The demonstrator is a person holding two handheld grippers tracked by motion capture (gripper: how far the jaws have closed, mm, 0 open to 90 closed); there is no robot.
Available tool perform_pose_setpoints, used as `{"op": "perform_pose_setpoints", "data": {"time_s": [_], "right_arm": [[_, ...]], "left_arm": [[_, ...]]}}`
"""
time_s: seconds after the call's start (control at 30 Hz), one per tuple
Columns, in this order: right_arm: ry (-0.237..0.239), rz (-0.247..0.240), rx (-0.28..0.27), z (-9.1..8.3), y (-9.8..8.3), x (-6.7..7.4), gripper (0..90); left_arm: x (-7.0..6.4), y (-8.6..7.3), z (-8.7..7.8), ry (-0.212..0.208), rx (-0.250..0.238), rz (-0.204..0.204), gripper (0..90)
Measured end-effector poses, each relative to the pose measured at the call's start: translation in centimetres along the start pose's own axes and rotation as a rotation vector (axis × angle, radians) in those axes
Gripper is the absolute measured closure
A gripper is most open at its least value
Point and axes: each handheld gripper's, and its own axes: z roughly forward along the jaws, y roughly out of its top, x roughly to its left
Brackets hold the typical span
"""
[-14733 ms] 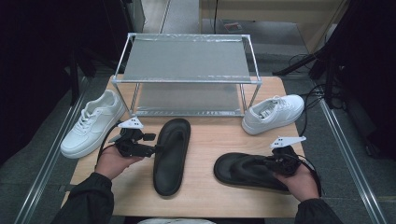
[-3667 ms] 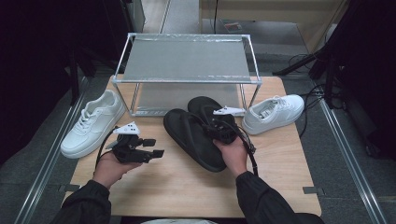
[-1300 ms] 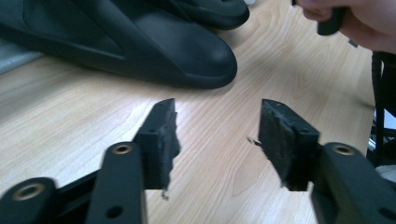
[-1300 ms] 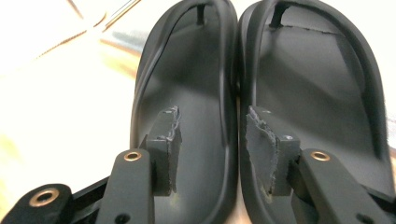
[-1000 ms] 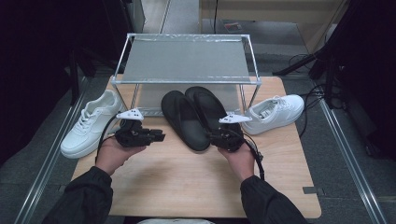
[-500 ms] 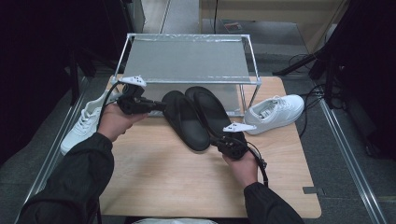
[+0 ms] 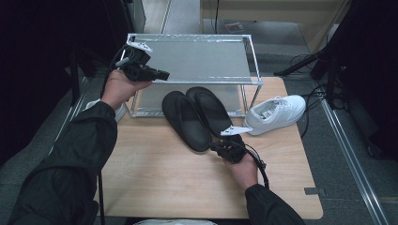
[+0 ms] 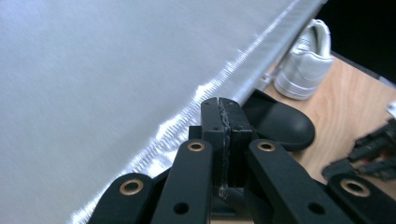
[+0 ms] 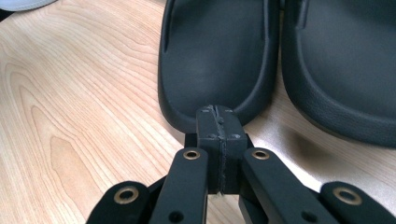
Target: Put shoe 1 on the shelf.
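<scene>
Two black slippers lie side by side on the counter (image 7: 155,173), heels toward the near side, toes tucked under the metal rack (image 7: 197,61) at the far side. Left slipper (image 7: 185,119) touches or sits just beside the right slipper (image 7: 210,110); both flat, soles down.

Right gripper (image 7: 215,146) is low over the counter, just at the near end of the slippers, fingers (image 9: 219,135) clenched tight together with nothing between them. In the right gripper view the tips sit right at the heel edge of one slipper (image 9: 219,56); cannot tell if they touch it. The other slipper (image 9: 341,60) is alongside.

Left gripper (image 7: 162,75) is raised at the left front corner of the rack, above its top shelf, well apart from the slippers. Its fingers (image 8: 223,126) are clenched too, empty, pointing across the mesh top (image 8: 116,70) of the rack.

White sneaker (image 7: 277,112) sits right of the rack on the counter, near the right slipper. A second white sneaker (image 7: 119,110) is at the left of the rack, mostly hidden behind the left arm's sleeve (image 7: 80,154).
</scene>
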Motion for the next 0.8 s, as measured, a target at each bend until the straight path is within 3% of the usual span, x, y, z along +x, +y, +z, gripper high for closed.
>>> {"op": "perform_pose_setpoints", "data": {"time_s": [0.1, 0.17, 0.27, 0.4, 0.47, 0.6, 0.8], "right_arm": [[0.004, -0.001, 0.007, 0.1, 0.0, 0.0, 90.0], [-0.006, -0.007, 0.013, 0.3, 0.0, 0.0, 90.0], [-0.002, -0.019, 0.027, 0.5, 0.0, 0.1, 90.0], [-0.006, -0.039, 0.030, 1.1, 0.1, 0.2, 90.0], [-0.021, -0.044, 0.043, 1.4, 0.1, 0.1, 90.0], [-0.032, -0.043, 0.060, 1.8, 0.4, -0.1, 90.0], [-0.023, -0.037, 0.058, 2.4, 0.8, 0.0, 90.0]], "left_arm": [[0.3, 0.4, 0.5, 0.025, 0.006, 0.021, 90.0], [0.7, 0.6, 0.8, 0.023, -0.012, 0.039, 90.0], [0.7, 0.5, 1.5, 0.012, 0.013, 0.046, 90.0], [1.0, 0.4, 2.1, 0.008, 0.043, 0.044, 90.0], [1.6, 0.2, 2.7, 0.016, 0.068, 0.015, 90.0], [1.8, 0.1, 2.7, 0.004, 0.059, -0.001, 90.0], [1.9, -0.1, 2.8, 0.014, 0.059, 0.013, 90.0]]}}
